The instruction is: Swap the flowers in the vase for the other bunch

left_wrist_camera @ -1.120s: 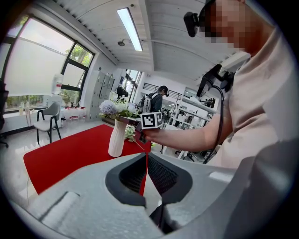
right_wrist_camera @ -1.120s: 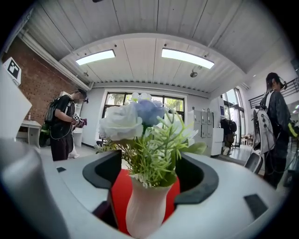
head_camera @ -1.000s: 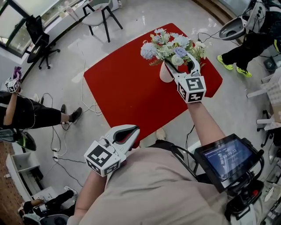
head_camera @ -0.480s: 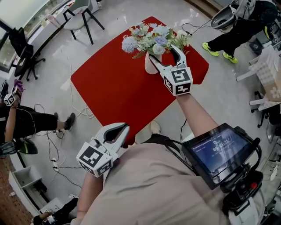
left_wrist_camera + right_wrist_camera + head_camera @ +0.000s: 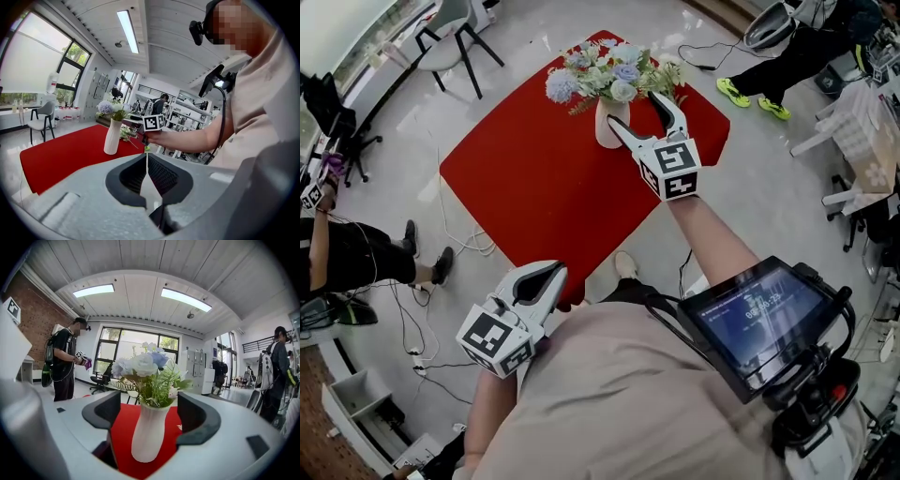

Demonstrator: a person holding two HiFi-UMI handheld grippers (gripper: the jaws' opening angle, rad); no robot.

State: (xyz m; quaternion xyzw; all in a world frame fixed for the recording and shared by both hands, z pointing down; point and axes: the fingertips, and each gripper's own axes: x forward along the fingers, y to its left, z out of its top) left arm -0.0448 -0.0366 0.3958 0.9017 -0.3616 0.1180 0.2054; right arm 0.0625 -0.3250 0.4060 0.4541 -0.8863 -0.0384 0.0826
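The white vase (image 5: 607, 129) of flowers (image 5: 602, 73) is seen near the far corner of the red table (image 5: 525, 197). It is flanked, untouched, by the parted jaws of the right gripper (image 5: 637, 111). The left gripper (image 5: 555, 272) is held closed and empty off the table's near edge.

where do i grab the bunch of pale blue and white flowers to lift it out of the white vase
Grip the green stems just above the mouth of the white vase, below the pale blue and white flowers: the bunch is narrowest there. Come level from the near side, as the open right gripper faces; the vase stands upright, so probably lift straight up.
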